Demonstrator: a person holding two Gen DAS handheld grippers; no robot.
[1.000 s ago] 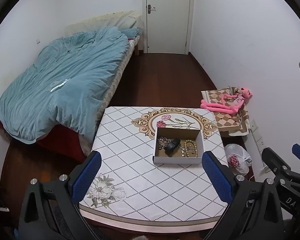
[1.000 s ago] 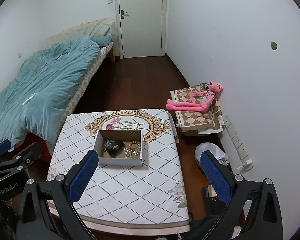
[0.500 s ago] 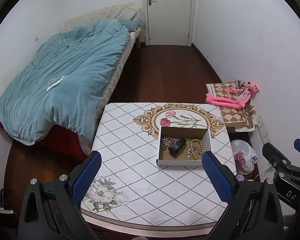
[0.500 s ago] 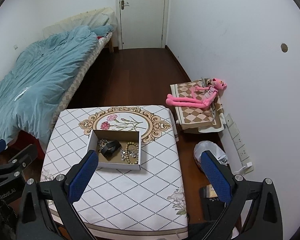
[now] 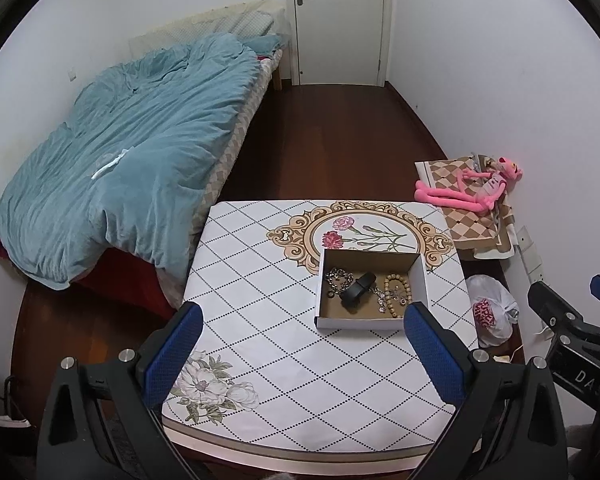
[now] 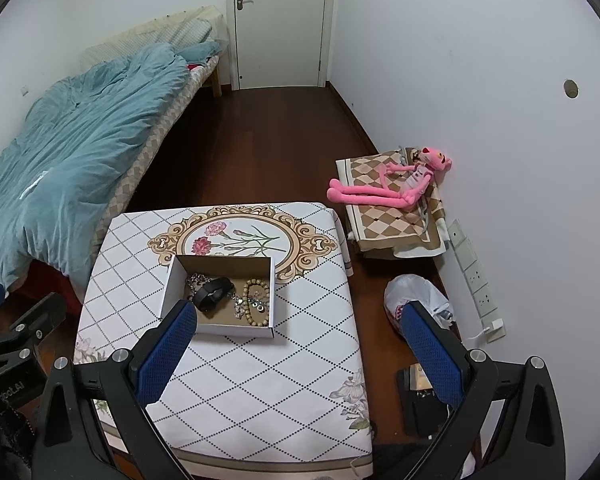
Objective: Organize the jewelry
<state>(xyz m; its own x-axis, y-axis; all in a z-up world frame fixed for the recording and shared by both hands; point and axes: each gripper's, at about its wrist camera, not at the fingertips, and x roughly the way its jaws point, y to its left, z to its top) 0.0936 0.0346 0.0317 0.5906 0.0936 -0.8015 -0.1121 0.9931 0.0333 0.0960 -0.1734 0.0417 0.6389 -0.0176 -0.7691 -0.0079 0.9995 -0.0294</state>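
Observation:
An open cardboard box [image 5: 420,284] [image 6: 172,280] sits on the tiled table [image 5: 260,280] [image 6: 280,380], right of centre. Inside lie a black band [image 5: 358,287] [image 6: 213,293], a wooden bead bracelet [image 5: 396,292] [image 6: 256,300] and a tangle of silver chains [image 5: 338,279] [image 6: 198,279]. My left gripper [image 5: 303,330] hovers open above the table's near edge, short of the box. My right gripper [image 6: 296,330] is open too, high over the table's right side, its left finger overlapping the box corner in view. Both hold nothing.
A bed with a blue duvet [image 5: 132,152] lies left of the table. On the right floor are a pink plush toy [image 6: 396,188] on a checked cushion, a white plastic bag [image 6: 416,296], a wall power strip [image 6: 476,276] and a dark box [image 6: 420,400].
Both grippers have moved forward and lower toward the table; the box now appears larger and closer in both views. The jaws stayed open.

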